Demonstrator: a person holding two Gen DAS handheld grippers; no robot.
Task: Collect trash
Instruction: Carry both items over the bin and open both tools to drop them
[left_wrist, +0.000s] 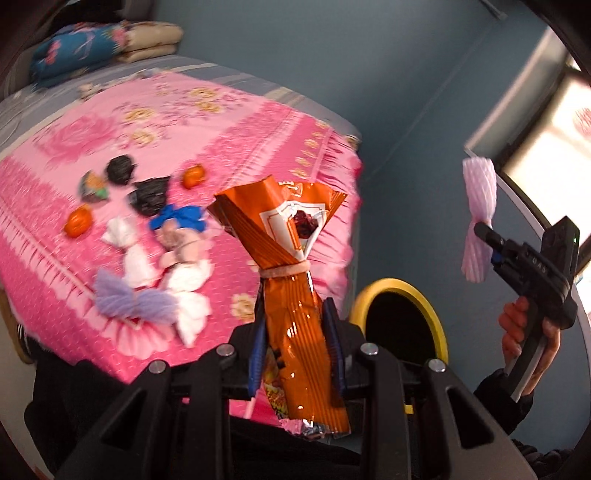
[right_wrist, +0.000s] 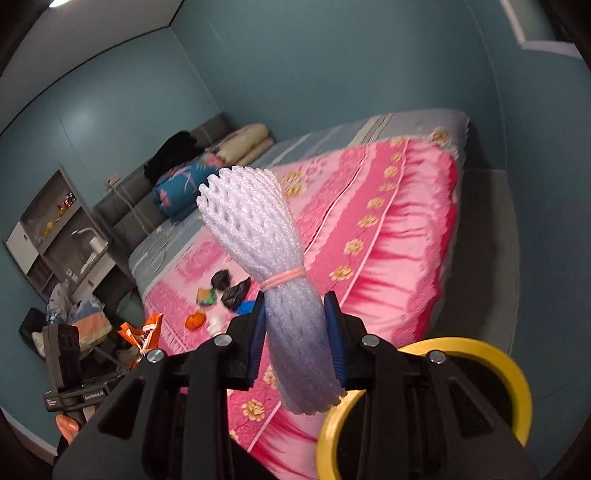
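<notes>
over pink bed (left_wrist: 221, 122), wrapper (left_wrist: 295, 295) between fingers (left_wrist: 334, 332).

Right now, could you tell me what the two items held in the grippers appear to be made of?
Orange snack bag: likely metallised plastic film; glossy glints, silver inside edge. White bundle: seemingly foam netting, matte with open mesh holes. A pinkish rubber band cinches it.

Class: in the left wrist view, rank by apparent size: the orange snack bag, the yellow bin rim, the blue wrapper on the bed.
1. orange snack bag, though nearest the camera
2. yellow bin rim
3. blue wrapper
</notes>
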